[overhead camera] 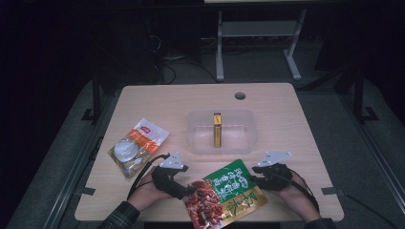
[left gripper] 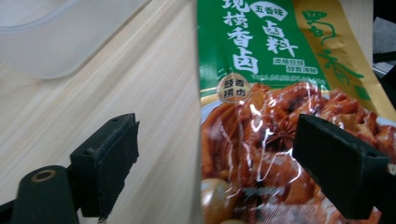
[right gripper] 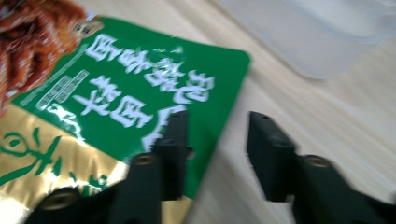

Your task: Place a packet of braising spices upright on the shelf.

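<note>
The green food packet (overhead camera: 225,195) lies flat at the table's (overhead camera: 143,102) six o'clock edge, for grabbing; left tongs (overhead camera: 188,191) gape wide around it, right tongs (overhead camera: 249,178) half-open, gripping nothing

green sauce packet (left gripper: 261,42) printed 五香味 卤料, 现捞香卤

The right gripper (right gripper: 217,154) has its jaws parted, one over the edge of the green and gold food packet (right gripper: 121,88), near a clear plastic tub (right gripper: 322,42) on the wooden table (right gripper: 303,112).
</note>
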Demonstrator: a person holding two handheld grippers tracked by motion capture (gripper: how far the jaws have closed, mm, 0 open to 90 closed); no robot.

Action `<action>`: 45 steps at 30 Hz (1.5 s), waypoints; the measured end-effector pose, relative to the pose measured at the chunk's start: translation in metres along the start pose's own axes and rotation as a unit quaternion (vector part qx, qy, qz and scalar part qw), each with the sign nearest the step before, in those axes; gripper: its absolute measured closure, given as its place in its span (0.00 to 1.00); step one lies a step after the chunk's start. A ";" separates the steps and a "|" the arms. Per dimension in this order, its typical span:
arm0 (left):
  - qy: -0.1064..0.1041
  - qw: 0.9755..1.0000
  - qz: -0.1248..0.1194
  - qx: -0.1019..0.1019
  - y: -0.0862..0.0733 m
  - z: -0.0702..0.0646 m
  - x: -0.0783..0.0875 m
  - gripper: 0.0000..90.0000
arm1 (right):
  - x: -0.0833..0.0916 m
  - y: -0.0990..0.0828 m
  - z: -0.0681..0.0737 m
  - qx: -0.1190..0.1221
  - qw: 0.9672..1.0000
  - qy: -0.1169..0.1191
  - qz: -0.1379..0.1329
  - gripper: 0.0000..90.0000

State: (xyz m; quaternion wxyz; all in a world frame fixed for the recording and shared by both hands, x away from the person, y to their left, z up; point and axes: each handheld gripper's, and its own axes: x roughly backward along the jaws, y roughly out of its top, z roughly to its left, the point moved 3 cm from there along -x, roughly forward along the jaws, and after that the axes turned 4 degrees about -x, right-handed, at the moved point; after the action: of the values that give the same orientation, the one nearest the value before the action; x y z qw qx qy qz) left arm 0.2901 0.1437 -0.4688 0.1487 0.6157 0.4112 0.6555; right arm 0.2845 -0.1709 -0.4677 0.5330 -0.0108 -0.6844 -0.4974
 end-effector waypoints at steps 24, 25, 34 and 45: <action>0.017 0.999 0.031 0.000 0.014 -0.026 -0.049 0.15 | 0.030 -0.026 -0.019 -0.049 0.998 -0.015 -0.042 0.35; 0.019 0.999 0.030 -0.004 0.014 -0.026 -0.049 0.15 | 0.030 -0.025 -0.020 -0.050 0.998 -0.017 -0.044 0.35; 0.021 0.999 0.041 -0.028 0.014 -0.036 -0.049 0.26 | 0.030 -0.025 -0.019 -0.049 0.998 -0.017 -0.044 0.35; 0.029 0.996 0.068 -0.056 0.022 -0.045 -0.050 0.71 | 0.032 -0.024 -0.019 -0.049 0.997 -0.016 -0.049 0.36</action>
State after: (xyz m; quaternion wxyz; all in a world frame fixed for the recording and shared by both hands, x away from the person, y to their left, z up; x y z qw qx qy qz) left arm 0.2646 0.0789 -0.4824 0.1261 0.6137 0.3353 0.7036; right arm 0.2714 -0.2127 -0.4616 0.4955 -0.0117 -0.6674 -0.5557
